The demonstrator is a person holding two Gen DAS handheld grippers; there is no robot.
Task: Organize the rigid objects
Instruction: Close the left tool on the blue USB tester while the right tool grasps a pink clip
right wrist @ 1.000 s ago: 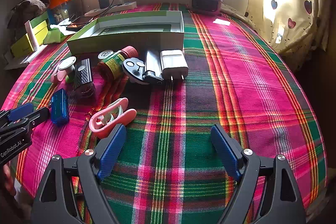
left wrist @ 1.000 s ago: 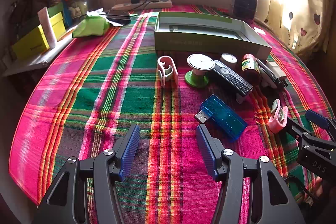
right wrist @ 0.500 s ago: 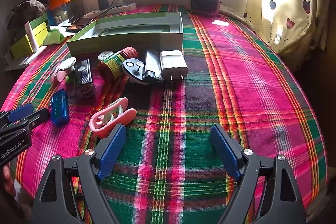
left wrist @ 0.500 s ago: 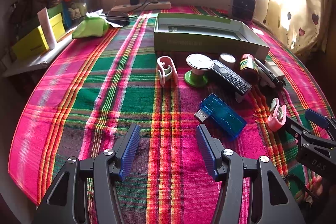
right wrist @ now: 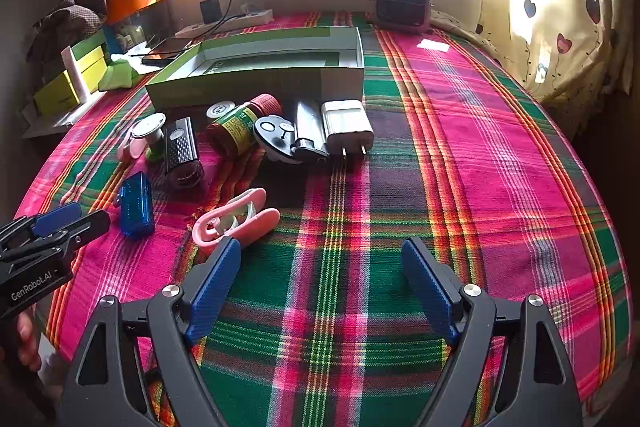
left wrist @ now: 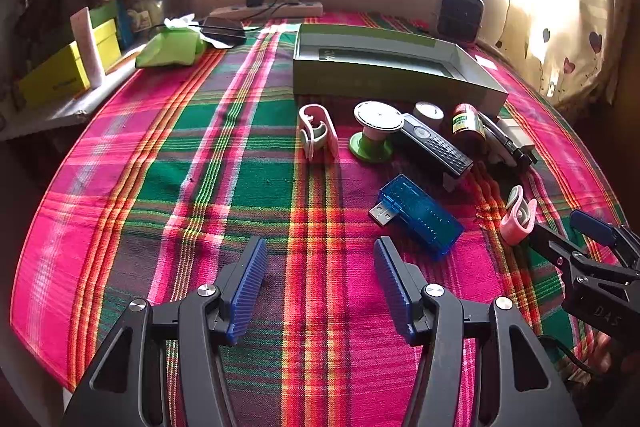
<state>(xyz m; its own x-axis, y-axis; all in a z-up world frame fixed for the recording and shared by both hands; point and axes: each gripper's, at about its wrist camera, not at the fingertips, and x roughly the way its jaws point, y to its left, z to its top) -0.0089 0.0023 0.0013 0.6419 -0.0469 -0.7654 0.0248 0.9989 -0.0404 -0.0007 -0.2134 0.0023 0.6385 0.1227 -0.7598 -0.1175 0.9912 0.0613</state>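
Both tools gape wide and empty: my left tool point(left wrist: 320, 283) sits just short of the blue USB dongle point(left wrist: 418, 217), my right tool point(right wrist: 320, 287) beside the pink clip point(right wrist: 234, 219). I'd straddle the clip's long sides (it looks slippery), then carry it to the green box point(right wrist: 260, 83).

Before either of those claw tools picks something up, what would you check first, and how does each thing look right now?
1. Left gripper fingers spread and holding nothing: ok.
2. Right gripper fingers spread and holding nothing: ok.
3. Green box open on top, ready to take things: ok.
4. Box inside free of other items: cannot tell, its near wall hides part of the floor.
5. Blue USB stick lies alone on the cloth, clear of its neighbours: ok.
6. Pink clip free to grasp: not ok, the right gripper's left finger overlaps it in view.
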